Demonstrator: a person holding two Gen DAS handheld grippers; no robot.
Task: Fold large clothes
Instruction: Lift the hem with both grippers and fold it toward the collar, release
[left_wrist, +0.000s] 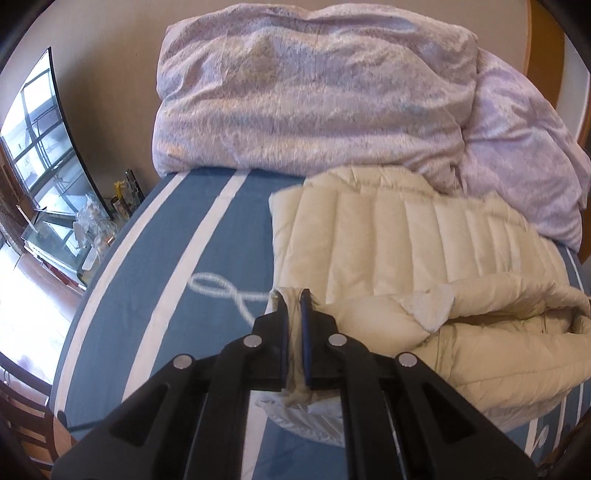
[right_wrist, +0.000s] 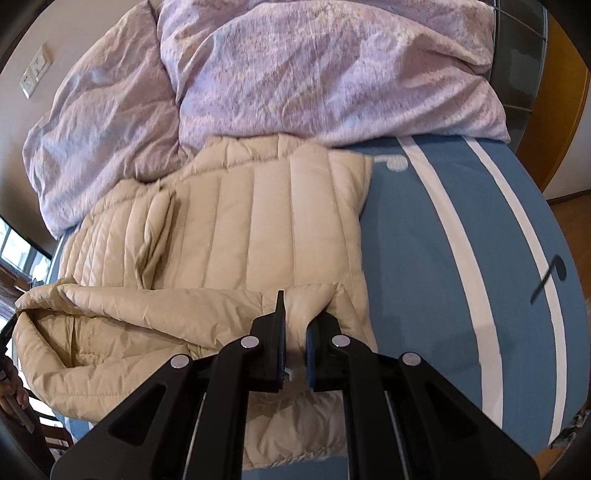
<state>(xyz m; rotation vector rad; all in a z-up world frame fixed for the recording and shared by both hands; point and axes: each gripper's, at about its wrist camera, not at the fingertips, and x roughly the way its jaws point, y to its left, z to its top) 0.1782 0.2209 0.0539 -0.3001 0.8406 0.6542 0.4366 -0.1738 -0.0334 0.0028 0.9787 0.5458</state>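
A cream quilted puffer jacket (right_wrist: 236, 221) lies on a bed covered by a blue sheet with white stripes (left_wrist: 177, 236), its far hem just beside a heap of crumpled lilac bedding (left_wrist: 310, 92) at the head end. The near portion of the jacket is already doubled over onto the body, forming a loose roll along the edge closest to both cameras.

The left gripper (left_wrist: 294, 295) has its jaws drawn narrow, pinching a thin gathered edge of the jacket's fabric at the garment's left near corner. The right gripper (right_wrist: 295, 306) has its jaws set a little wider and grips a puffed fold of the jacket at the right near corner; padding bulges between the pads.

Probable risks from this configuration: the shell looks slick and the filling compressible, so the thin pinch on the left may slip out once the fabric is tensioned. Uneven travel of the two grippers would skew the fold line. The loose hood or sleeve roll on the left could unfurl when lifted, and carrying the fold too far would push the jacket's far edge into the bedding.
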